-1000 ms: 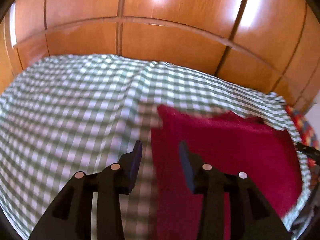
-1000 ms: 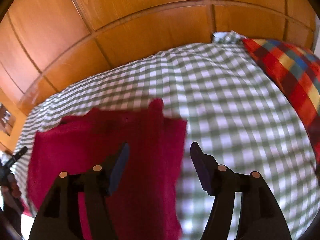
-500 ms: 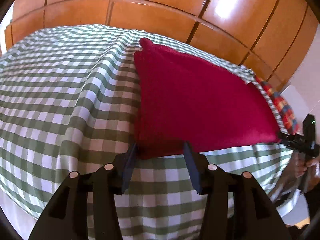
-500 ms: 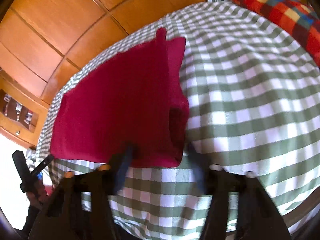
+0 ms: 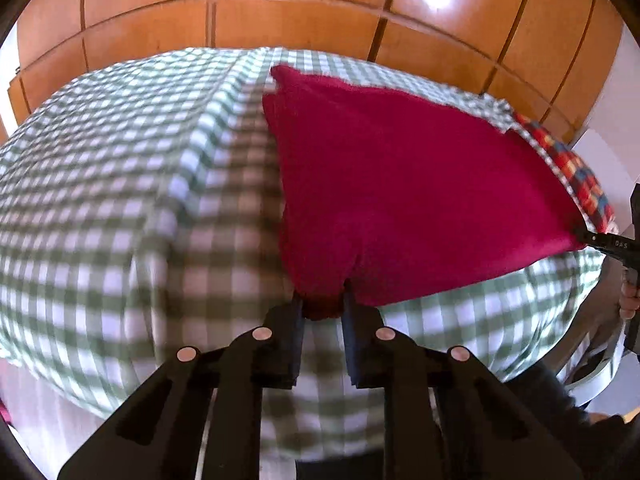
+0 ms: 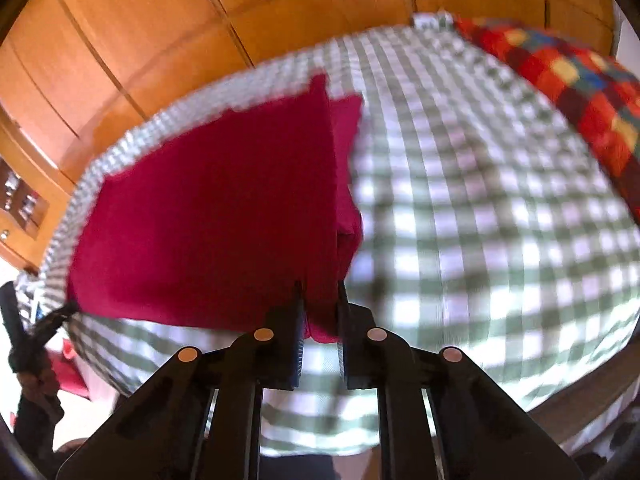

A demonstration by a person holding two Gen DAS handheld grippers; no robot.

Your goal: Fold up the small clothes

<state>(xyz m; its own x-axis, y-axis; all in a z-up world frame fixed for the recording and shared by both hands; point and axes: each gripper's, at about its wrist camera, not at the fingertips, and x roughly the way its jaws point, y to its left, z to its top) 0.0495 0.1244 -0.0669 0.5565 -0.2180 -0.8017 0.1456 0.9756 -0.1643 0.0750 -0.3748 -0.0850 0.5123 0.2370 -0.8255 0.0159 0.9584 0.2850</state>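
Observation:
A dark red garment [image 5: 404,184] lies folded on a green-and-white checked cloth [image 5: 120,184] that covers the table. My left gripper [image 5: 322,312] is closing its jaws on the garment's near left corner, which bunches between the pads. In the right wrist view the same red garment [image 6: 208,216] fills the left half, and my right gripper [image 6: 320,316] is closing on its near right corner, with red fabric pinched between the jaws. The right gripper's tip [image 5: 600,240] also shows at the garment's far corner in the left wrist view. A second red layer [image 6: 348,128] sticks out along the right edge.
Orange wooden panelling [image 5: 304,20] rises behind the table. A multicoloured checked cloth [image 6: 560,92] lies at the far right end. The person's hand [image 6: 28,372] with the left gripper shows at the left rim. The checked cloth hangs over the near table edge [image 6: 580,392].
Both grippers drew back from over the garment to its near edge and sank. Their jaws, open before, have closed onto the two near corners.

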